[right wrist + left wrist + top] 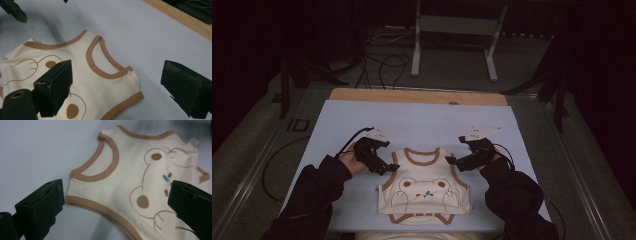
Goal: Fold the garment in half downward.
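Observation:
A cream sleeveless top (424, 192) with brown trim and a bear drawing lies flat on the pale mat, neck opening towards the far side. My left gripper (388, 168) hovers at the top's left shoulder, jaws open. My right gripper (452, 162) hovers at its right shoulder, also open. In the left gripper view the top (130, 170) spreads between and beyond the parted jaws of the left gripper (115, 192). In the right gripper view the right gripper (117, 75) straddles the shoulder corner of the top (100, 85). Nothing is pinched in either one.
The pale mat (422, 120) covers a table with a wooden strip (417, 95) along its far edge, also seen as a wooden strip (180, 18). Beyond it stand a metal frame (452, 45) and loose cables (382, 65) on the dark floor. The other gripper's jaw (13, 10) shows far off.

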